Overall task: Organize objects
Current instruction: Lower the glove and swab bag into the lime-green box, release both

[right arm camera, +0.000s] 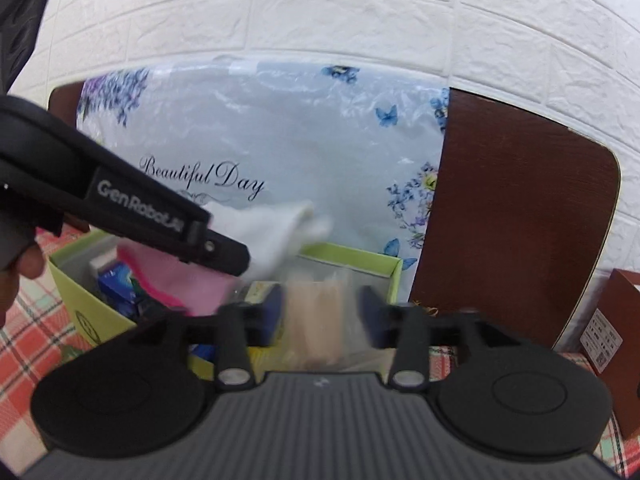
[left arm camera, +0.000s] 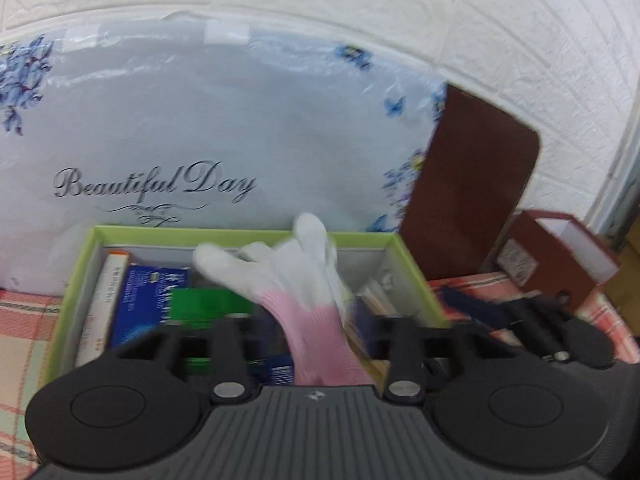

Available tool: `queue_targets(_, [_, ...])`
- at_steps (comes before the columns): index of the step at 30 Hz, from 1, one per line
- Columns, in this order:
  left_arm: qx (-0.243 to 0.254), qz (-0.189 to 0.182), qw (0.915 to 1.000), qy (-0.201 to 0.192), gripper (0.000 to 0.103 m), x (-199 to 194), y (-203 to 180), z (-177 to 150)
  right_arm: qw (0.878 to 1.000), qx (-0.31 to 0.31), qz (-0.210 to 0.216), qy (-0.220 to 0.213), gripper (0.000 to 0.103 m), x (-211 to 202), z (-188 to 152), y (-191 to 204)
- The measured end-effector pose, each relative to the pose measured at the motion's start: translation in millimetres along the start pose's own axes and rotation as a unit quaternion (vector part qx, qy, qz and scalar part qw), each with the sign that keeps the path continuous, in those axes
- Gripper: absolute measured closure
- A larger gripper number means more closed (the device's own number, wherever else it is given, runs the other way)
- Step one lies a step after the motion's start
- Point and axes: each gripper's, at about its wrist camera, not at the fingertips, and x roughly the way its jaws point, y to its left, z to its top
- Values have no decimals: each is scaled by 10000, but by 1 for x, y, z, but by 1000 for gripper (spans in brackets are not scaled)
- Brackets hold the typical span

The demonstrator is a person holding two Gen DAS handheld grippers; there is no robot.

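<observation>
A pink-and-white glove (left arm camera: pixel 304 280) hangs over the green-rimmed box (left arm camera: pixel 240 233) holding blue and green packets (left arm camera: pixel 148 300).

Beyond the tongs, a plastic-wrapped floral panel (left arm camera: pixel 224 128) lettered "Beautiful Day" leans on the white brick wall (right arm camera: pixel 360 16). To the right stand a brown board (right arm camera: pixel 516 200) and a dark red carton (left arm camera: pixel 560 260), on plaid cloth (left arm camera: pixel 24 320).

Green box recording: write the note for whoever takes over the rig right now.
Left gripper: shut on the pink-and-white glove, over the green box.
Right gripper: jaws flank a clear packet of sticks at the box's corner; blur hides whether it grips.
Done: small cartons lie in the box.
Left: likely glove and packet go in.
</observation>
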Motion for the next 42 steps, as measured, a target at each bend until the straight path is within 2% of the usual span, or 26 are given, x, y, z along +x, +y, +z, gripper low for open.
queue_targets(1, [-3, 186, 9998, -124, 20, -1, 1, -3, 9999, -78, -61, -73, 24, -2, -3, 1])
queue_targets(3, [51, 300, 9989, -358, 20, -6, 4, -9, 9998, -167, -103, -55, 19, -3, -7, 3])
queue_targets(8, [-118, 204, 9994, -245, 20, -21, 8, -11, 9999, 38, -101, 91, 10, -10, -10, 1])
queue_targets(12, [-152, 308, 9991, -253, 20, -46, -1, -13, 9996, 273, -56, 14, 0, -36, -5, -3])
queue_targets(15, [-172, 485, 9982, -298, 20, -69, -10, -17, 9987, 508, 23, -34, 0, -59, -2, -4])
queue_targets(19, [-154, 492, 9977, -433, 19, -101, -18, -33, 9954, 938, 194, -79, 0, -94, -6, -7])
queue_targets(26, [-266, 605, 9975, -235, 19, -132, -26, -71, 9854, 1653, 397, 83, 0, -138, -31, -9])
queue_targets(32, [-305, 731, 9968, -64, 19, -144, -27, -99, 9781, 1979, 561, 312, 0, -156, -53, -6])
queue_targets(42, [-388, 817, 9957, 208, 19, -148, -24, -127, 9758, 2028, 605, 548, 0, -173, -79, 1])
